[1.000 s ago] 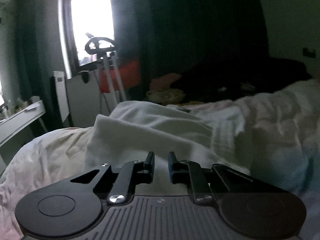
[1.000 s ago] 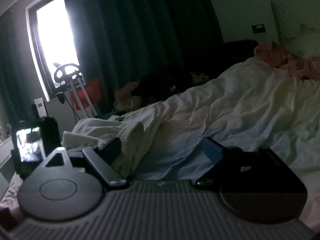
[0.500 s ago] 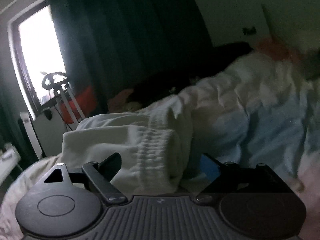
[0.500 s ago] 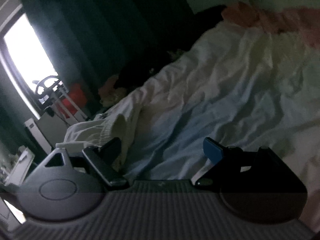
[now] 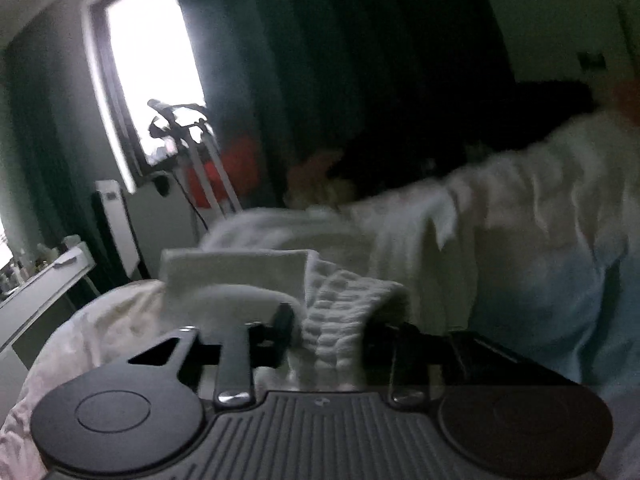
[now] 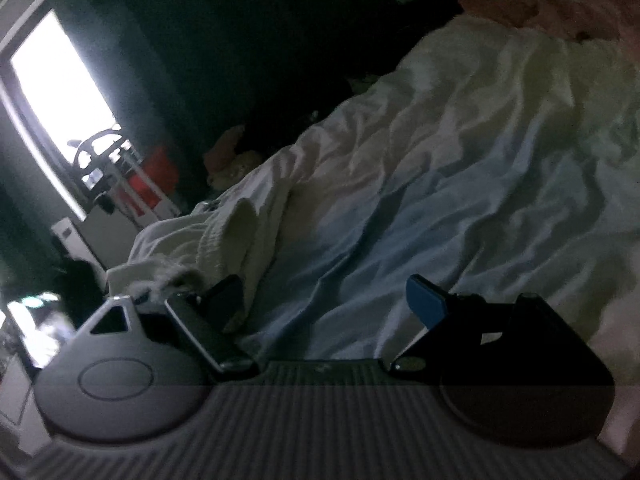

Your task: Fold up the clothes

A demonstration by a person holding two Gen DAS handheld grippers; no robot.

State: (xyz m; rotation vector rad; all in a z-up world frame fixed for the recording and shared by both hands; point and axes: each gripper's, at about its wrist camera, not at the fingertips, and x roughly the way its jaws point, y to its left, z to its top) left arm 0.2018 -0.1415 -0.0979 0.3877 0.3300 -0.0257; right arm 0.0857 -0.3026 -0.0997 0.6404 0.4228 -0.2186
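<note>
A white garment lies bunched on the bed's pale duvet at its left side. Its ribbed band stands up between the fingers of my left gripper, whose jaws are closing on it; the cloth fills the gap and both pads touch it. In the right wrist view the same white garment lies just beyond the left finger. My right gripper hangs low over the duvet, wide open, with only bedding behind the gap.
A bright window and dark curtains stand behind the bed. A metal stand with something red and a white cabinet are at the left. Pink cloth and dark clothes lie at the bed's far end.
My left gripper went from shut and empty to wide open around the ribbed band, then closed on it. The right gripper sank and rolled, staying wide open.
</note>
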